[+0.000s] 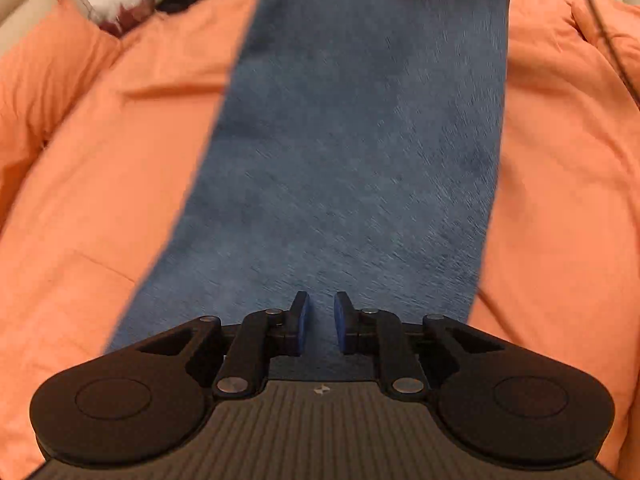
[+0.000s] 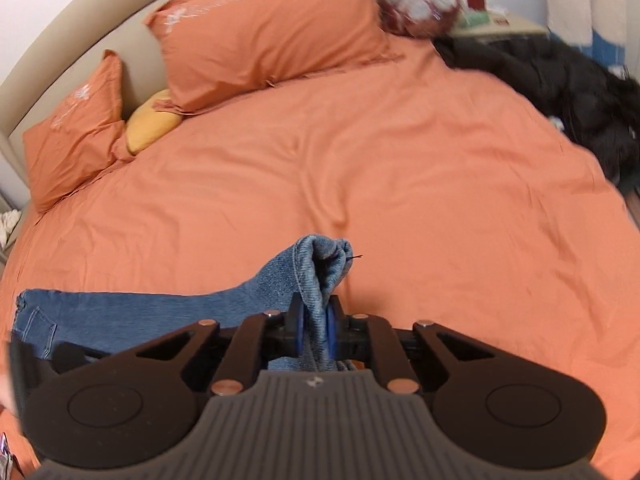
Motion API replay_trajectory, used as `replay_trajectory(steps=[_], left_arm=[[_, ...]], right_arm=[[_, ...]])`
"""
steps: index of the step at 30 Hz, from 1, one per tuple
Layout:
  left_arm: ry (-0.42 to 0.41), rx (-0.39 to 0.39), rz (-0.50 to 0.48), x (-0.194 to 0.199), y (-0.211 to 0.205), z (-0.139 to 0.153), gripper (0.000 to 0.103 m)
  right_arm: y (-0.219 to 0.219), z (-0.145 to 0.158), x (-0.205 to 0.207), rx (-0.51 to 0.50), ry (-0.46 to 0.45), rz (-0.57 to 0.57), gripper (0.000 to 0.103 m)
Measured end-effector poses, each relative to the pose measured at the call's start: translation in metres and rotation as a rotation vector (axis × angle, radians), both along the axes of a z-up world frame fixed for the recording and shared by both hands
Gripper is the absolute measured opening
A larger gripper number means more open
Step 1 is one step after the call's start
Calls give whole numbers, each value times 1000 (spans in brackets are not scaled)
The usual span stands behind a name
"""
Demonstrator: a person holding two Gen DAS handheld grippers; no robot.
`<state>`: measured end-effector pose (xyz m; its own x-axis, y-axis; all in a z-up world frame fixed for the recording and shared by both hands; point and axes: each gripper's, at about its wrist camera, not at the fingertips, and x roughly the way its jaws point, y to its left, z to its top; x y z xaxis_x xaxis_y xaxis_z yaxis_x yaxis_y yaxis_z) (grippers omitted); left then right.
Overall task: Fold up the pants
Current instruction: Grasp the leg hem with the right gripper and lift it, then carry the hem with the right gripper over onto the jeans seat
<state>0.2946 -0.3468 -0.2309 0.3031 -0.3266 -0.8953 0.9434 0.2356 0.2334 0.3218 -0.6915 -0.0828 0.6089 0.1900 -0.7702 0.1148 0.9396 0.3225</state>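
Blue denim pants [image 1: 352, 140] lie as a long strip on the orange bed cover [image 1: 120, 184], running away from my left gripper [image 1: 321, 312]. The left gripper hovers over the near part of the denim with a small gap between its blue pads; nothing is between them. In the right wrist view my right gripper [image 2: 314, 312] is shut on a bunched hem of the pants [image 2: 320, 264], lifted above the bed cover [image 2: 400, 160]. The rest of the pants [image 2: 120, 316] trails left, with a back pocket showing at the far left.
Two orange pillows [image 2: 268, 28] and a yellow cushion [image 2: 152, 124] lie at the headboard. A black garment [image 2: 560, 92] is heaped at the right edge of the bed. A nightstand [image 2: 496, 24] with small items stands behind it.
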Motion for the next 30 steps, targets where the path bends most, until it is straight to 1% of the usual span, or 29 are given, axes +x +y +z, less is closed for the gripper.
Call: replay_trajectory(steps=[3,5,7,9,11,15,18,21,23,26,30], left_arm=[[-5,6,39,1,-3,-10,17],[-4,-6,71,4,-2,-3,20],[-33,-30,81,2,9,14,20],[-46,-68,92,-4,29,37,20],[-56,-103,124,-9,52,56,20],[-74,-146,261,-3,97,84,20],[-70,-174,351,2,136,94,20],[-76,-178,427,-1,173,102,20],[-84,-179,470,-1,195,102,20],[-72,-195,521,0,224,105,20],[-37,-219,582,4,261,106,20]], right_arm=[[16,18,-2,13,9,-6,6],[29,32,-1,23,20,-12,6],[46,47,3,33,23,-10,6],[68,64,6,40,18,0,6],[95,77,10,37,12,21,6],[160,91,21,27,8,85,6],[213,93,34,34,14,131,6],[264,85,48,63,30,156,4],[298,75,61,61,43,175,4],[345,48,79,64,97,207,4],[400,-1,98,13,175,265,4]])
